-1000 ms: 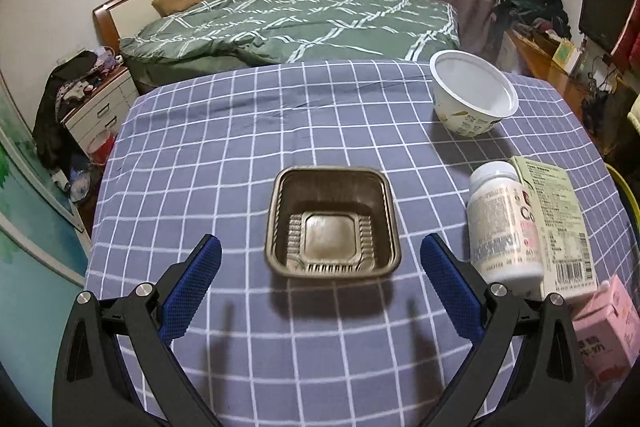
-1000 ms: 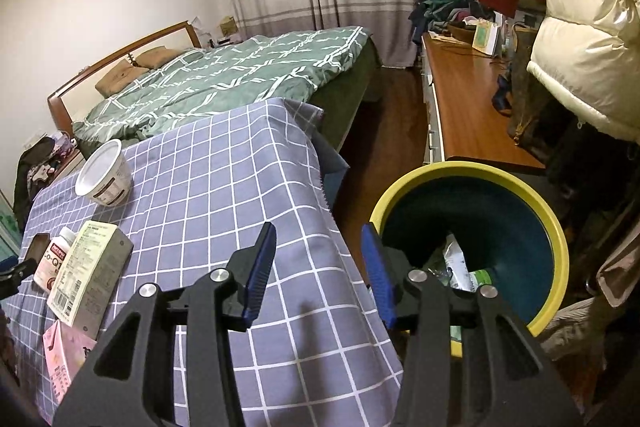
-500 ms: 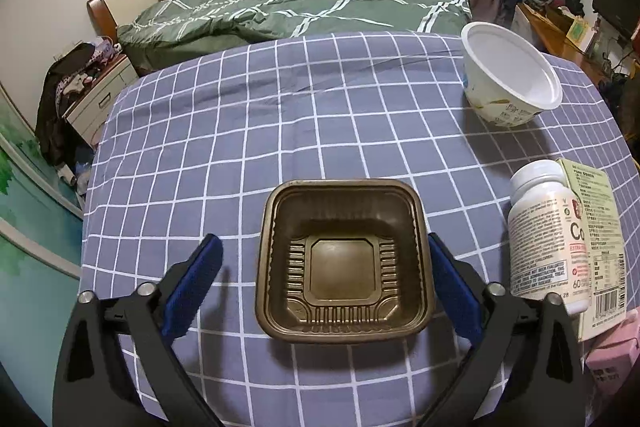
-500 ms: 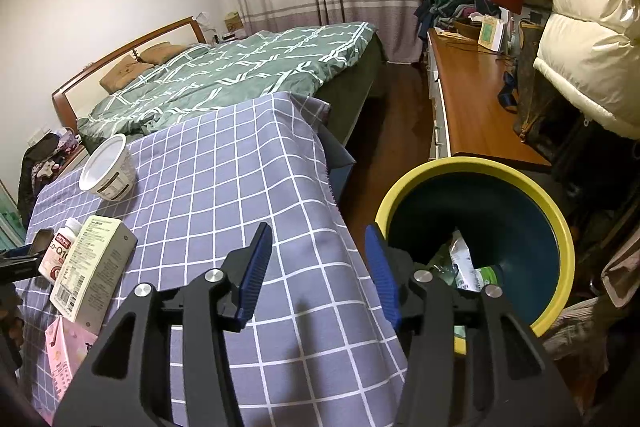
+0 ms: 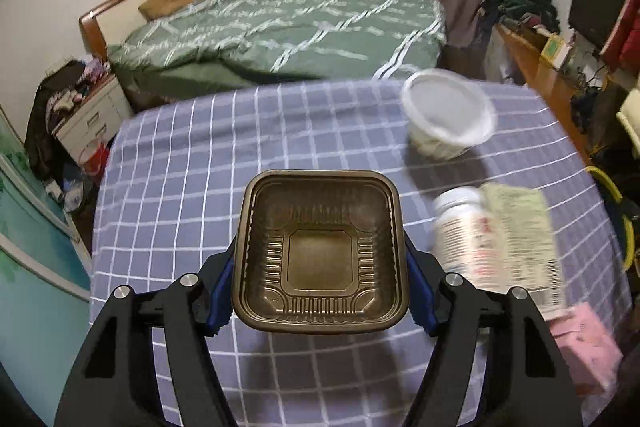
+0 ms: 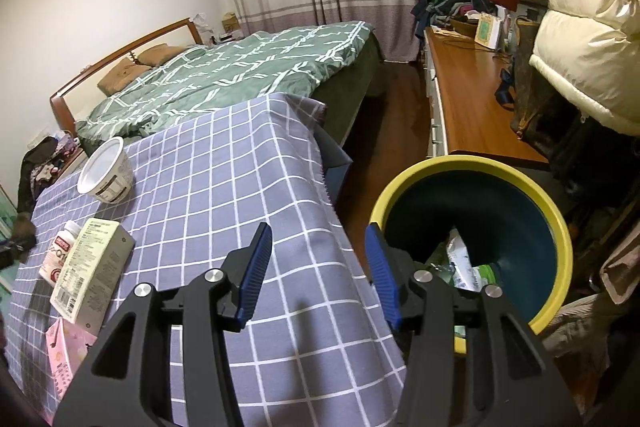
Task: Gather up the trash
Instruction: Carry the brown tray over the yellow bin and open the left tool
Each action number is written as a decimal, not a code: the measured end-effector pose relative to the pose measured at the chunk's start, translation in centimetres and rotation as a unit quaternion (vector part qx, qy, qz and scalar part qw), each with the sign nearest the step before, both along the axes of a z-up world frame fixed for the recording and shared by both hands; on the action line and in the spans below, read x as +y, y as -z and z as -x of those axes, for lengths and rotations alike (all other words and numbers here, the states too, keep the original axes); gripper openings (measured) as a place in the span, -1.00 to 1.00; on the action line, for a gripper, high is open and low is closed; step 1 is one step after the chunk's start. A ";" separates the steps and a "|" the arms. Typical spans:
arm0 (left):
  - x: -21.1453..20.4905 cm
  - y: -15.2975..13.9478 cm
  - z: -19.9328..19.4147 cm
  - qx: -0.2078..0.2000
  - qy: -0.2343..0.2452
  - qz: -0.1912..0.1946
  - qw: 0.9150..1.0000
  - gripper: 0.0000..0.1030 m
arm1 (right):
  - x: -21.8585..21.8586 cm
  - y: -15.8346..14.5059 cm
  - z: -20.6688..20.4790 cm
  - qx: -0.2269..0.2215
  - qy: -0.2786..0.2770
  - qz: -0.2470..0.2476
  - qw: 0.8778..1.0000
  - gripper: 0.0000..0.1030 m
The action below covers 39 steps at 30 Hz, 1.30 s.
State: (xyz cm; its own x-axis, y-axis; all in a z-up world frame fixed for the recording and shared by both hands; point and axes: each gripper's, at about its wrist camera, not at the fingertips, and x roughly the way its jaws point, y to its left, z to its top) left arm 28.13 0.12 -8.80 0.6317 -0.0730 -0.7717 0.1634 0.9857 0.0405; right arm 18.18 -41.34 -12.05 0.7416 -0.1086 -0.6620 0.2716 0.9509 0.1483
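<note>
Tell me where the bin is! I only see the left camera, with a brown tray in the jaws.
Observer: The bin stands on the floor, right beside the table's edge.
Operator: Is it empty?
Observer: No, some wrappers lie at the bottom.
Operator: What's the other gripper doing?
Observer: The right gripper holds nothing; its jaws are open, over the table edge near the bin.

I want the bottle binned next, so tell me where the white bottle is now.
In the left wrist view the white bottle lies on the checked tablecloth, right of the brown tray, touching the carton, with the white tub beyond.
</note>
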 end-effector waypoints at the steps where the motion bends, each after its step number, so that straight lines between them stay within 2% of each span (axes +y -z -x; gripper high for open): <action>1: -0.5 -0.8 0.5 -0.008 0.005 0.001 1.000 0.33 | -0.1 0.0 0.0 0.001 0.001 -0.001 1.000 -0.10; 9: -6.7 -5.8 3.9 -0.043 0.067 0.016 0.997 0.33 | -1.2 -1.0 1.4 -0.016 -0.004 -0.010 1.000 -0.08; 12: -9.7 -6.7 4.6 -0.049 0.096 0.017 0.994 0.33 | -2.1 -1.4 2.7 -0.022 -0.001 -0.002 1.000 -0.07; 19: -19.4 -7.8 5.9 -0.034 0.191 0.044 0.980 0.33 | -6.5 -0.6 6.7 -0.016 0.031 -0.016 0.999 -0.06; 24: -26.3 -7.0 6.1 -0.011 0.243 0.044 0.969 0.33 | -10.1 -0.2 9.2 -0.022 0.073 -0.015 0.997 -0.06; 29: -34.2 -5.4 6.9 0.023 0.297 0.033 0.954 0.33 | -13.0 0.0 11.4 -0.028 0.106 -0.020 0.994 -0.05; 33: -39.1 -3.9 6.2 0.047 0.326 0.025 0.944 0.33 | -14.8 0.1 13.0 -0.035 0.122 -0.024 0.992 -0.05; 39: -45.5 -1.8 5.2 0.077 0.348 0.016 0.934 0.33 | -16.5 0.0 14.7 -0.045 0.139 -0.033 0.989 -0.03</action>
State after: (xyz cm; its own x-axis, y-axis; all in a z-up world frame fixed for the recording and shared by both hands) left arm 22.97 -45.34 -7.04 0.3051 -0.4494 -0.8396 0.7661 0.6396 -0.0639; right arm 3.45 -57.89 -12.08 0.7455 -0.2760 -0.6066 0.5045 0.8284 0.2432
